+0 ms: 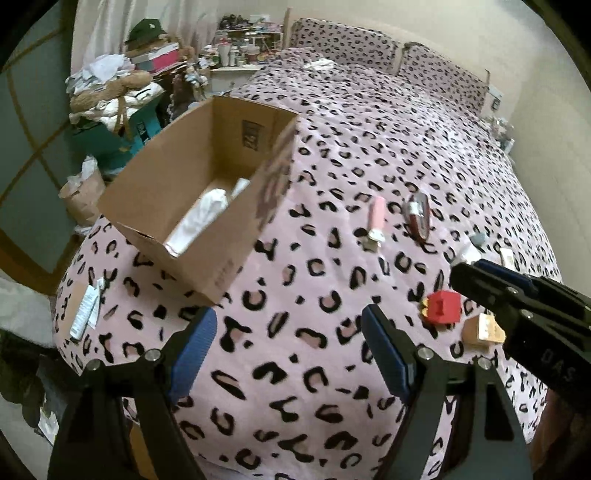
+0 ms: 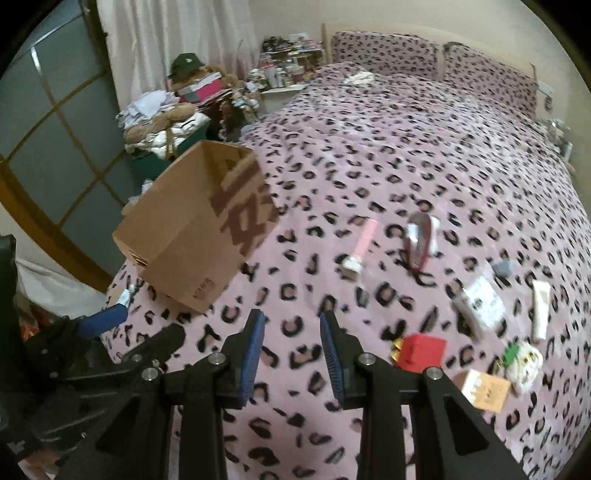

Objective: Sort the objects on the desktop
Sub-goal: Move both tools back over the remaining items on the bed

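Observation:
An open cardboard box (image 1: pixel 207 192) stands on the pink leopard-print bed (image 1: pixel 295 369), with a white item (image 1: pixel 201 218) inside; it also shows in the right wrist view (image 2: pixel 195 236). Loose objects lie to its right: a pink tube (image 2: pixel 360 243), a red oval case (image 2: pixel 419 242), a red box (image 2: pixel 421 350), a tan box (image 2: pixel 484 389), a white box (image 2: pixel 480 301) and a white tube (image 2: pixel 539 308). My left gripper (image 1: pixel 288 350) is open and empty above the bedspread. My right gripper (image 2: pixel 291 350) is open and empty, left of the red box.
Piles of clothes, boxes and a green hat (image 1: pixel 146 31) crowd the floor left of the bed. A cluttered bedside table (image 1: pixel 240 48) stands at the back. A paper label (image 1: pixel 86 310) lies near the bed's left corner. Two pillows (image 1: pixel 343 40) lie at the head.

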{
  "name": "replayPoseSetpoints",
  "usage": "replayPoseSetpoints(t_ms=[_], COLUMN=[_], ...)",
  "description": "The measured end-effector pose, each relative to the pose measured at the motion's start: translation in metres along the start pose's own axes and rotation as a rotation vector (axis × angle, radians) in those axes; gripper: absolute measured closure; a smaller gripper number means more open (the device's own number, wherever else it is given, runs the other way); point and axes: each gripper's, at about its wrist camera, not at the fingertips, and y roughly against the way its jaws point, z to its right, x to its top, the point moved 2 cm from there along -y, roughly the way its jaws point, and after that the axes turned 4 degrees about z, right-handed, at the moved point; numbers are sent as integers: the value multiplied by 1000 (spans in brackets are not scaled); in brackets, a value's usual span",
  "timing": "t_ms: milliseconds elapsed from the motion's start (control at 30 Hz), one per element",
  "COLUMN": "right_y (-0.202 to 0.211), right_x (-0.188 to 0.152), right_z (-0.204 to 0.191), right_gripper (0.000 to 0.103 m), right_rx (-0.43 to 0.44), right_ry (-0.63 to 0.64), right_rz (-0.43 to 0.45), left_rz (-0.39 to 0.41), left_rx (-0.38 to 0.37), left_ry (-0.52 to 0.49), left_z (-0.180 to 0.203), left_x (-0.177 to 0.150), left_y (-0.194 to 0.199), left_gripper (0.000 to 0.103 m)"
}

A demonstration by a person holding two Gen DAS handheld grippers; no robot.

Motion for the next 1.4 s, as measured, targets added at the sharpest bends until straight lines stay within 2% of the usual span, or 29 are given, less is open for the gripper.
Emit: replayPoseSetpoints(t_ms=[400,833,1033,1233,1400], right_y=[38,80,93,90,79], right_x=[-68,-156,-192,-210,-208], right_z=[84,182,218,246,255], right_gripper=[69,69,69,69,69], right_rx=[-123,-286,-335,-362,-363], right_ry=[-165,-355,-449,-516,-520], right_rz=[23,6,-4,-16,-21], left_rz=[-54,-68,-93,-128,-139], left_rx=[-81,-180,-221,-214,-189], left_ry=[-95,-208,-243,-242,-222], left_z=[68,145,174,190,197], left_x=[-42,-75,-91,-95,-84], left_y=[-14,-18,-26,-46,-65], left_gripper=[21,21,21,21,20])
